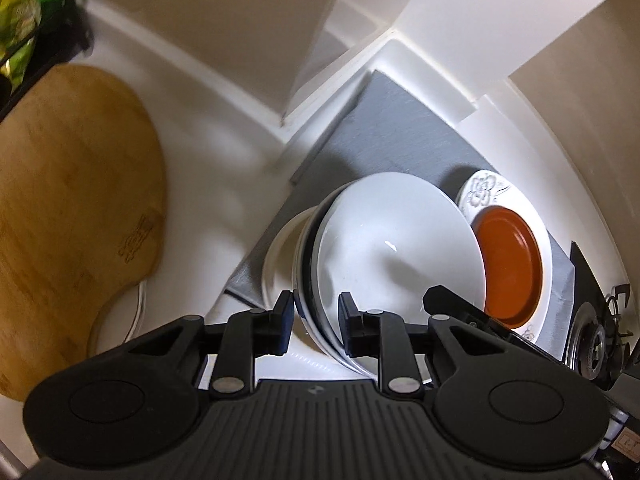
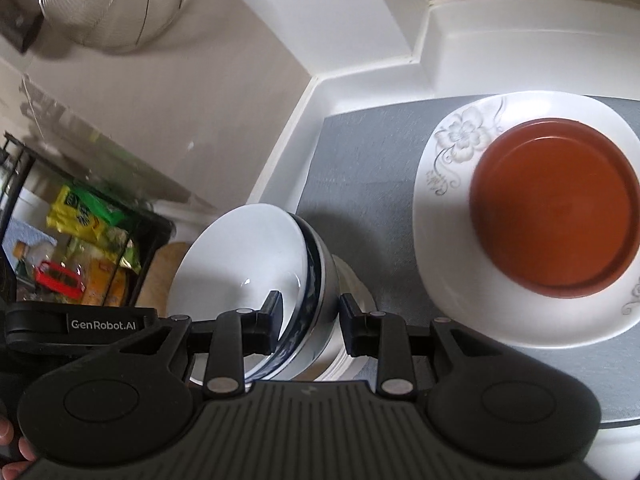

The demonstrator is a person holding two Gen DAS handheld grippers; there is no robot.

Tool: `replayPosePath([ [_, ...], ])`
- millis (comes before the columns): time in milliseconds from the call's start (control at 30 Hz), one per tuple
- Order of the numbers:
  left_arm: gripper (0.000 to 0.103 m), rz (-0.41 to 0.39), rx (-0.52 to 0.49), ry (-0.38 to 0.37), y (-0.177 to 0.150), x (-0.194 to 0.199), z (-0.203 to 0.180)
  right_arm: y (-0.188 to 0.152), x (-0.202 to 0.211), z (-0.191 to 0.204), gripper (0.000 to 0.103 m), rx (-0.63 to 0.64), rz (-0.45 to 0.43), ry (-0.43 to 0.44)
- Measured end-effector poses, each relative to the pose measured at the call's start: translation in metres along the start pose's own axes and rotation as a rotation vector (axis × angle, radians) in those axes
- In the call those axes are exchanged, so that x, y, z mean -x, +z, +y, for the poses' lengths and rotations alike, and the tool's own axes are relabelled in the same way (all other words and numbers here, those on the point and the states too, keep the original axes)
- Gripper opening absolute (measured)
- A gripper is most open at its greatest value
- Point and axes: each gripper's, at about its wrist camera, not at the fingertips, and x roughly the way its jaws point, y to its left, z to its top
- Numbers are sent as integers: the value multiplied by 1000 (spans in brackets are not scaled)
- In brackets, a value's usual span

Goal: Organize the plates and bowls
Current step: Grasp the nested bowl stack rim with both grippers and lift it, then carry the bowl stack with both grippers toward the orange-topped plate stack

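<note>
A stack of white bowls [image 1: 392,240] with blue-trimmed rims is tilted on its side over a white ribbed dish [image 1: 276,264] on the grey mat [image 1: 384,132]. My left gripper [image 1: 314,316] is shut on the stack's rim at one side. My right gripper [image 2: 308,312] is shut on the rim of the same bowl stack [image 2: 248,256] at the opposite side. An orange plate [image 2: 556,208] lies on a white flower-patterned plate [image 2: 452,264] on the mat to the right; they also show in the left wrist view, orange plate [image 1: 508,264].
A round wooden cutting board [image 1: 76,208] lies on the white counter at left. A black rack with food packets [image 2: 84,248] stands beyond it. A wire strainer [image 2: 116,0] hangs on the wall. A gas stove burner [image 1: 596,340] sits at right.
</note>
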Motion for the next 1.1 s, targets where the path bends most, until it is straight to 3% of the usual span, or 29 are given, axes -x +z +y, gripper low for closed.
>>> replayPosePath([
  [267,25,36,61,-30,-7,-22,16,-7,-15,1,33,58,42,-55],
  [467,25,13,53,-51,-11,-23,20,-11,-18,11,33,172,61,-99],
  [667,25,12,46,-101,-12,-24,27,-12,-10,9,35,153,65,-87],
  [933,24,-6,14,-104,-11,-17,26,-11,13,6,35,147,33,-67],
  [1100,26,-29,23,-126,-9,-17,36,-11,12,3,20,148,34,-15],
])
